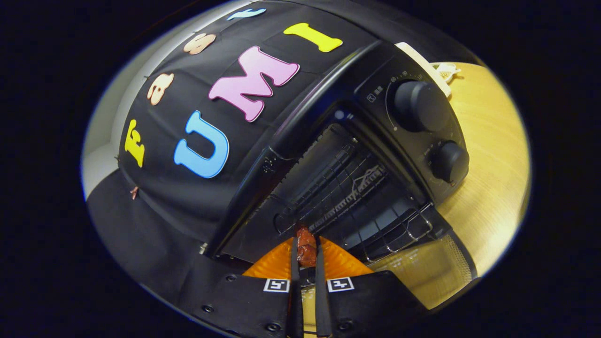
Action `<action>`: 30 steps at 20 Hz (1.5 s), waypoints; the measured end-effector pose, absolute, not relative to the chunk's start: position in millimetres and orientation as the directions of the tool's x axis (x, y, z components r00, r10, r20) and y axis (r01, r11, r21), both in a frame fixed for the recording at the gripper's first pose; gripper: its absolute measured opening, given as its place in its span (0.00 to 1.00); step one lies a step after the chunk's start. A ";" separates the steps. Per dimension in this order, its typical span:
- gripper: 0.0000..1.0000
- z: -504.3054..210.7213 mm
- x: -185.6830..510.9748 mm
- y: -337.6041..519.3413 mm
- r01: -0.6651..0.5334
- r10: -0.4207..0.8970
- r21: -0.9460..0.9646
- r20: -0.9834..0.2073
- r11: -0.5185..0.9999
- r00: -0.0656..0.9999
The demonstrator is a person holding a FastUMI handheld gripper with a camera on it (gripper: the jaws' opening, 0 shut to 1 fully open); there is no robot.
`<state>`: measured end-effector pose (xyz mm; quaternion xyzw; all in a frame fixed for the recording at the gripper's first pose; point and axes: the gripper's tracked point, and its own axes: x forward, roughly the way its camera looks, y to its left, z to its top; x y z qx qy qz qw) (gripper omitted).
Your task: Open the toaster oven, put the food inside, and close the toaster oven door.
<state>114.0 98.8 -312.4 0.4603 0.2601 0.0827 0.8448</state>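
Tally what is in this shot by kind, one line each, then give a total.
Toaster oven, door open: 1
Control knobs, upper and lower: 2
Wire rack inside the oven: 1
Food piece, reddish brown, pinched between the fingers of the gripper: 1
Wooden table: 1
Total: 6

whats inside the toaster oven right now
Inside the open black toaster oven only a bare wire rack shows; its back is too dark to see. The reddish-brown food piece sits pinched between the fingers.
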 end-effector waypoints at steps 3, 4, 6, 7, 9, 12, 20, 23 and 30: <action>0.45 -306.9 119.5 83.2 0.106 0.332 0.783 -0.377 0.613 0.865; 0.53 -306.4 120.3 78.0 0.105 0.316 0.772 -0.375 0.627 0.871; 0.70 -304.0 117.4 69.4 0.107 0.295 0.754 -0.377 0.648 0.878; 0.78 -301.9 117.8 68.1 0.105 0.288 0.750 -0.375 0.654 0.881; 0.87 -294.6 113.5 58.5 0.111 0.266 0.733 -0.377 0.671 0.887; 0.98 -283.1 101.2 45.0 0.115 0.237 0.699 -0.386 0.705 0.892; 0.98 -234.3 28.4 -21.0 0.113 0.120 0.525 -0.390 0.844 0.913; 0.98 -227.2 -3.5 -39.0 0.115 0.081 0.431 -0.411 0.895 0.908; 0.98 -230.9 -69.9 -14.1 0.007 0.068 0.167 -0.438 0.986 0.897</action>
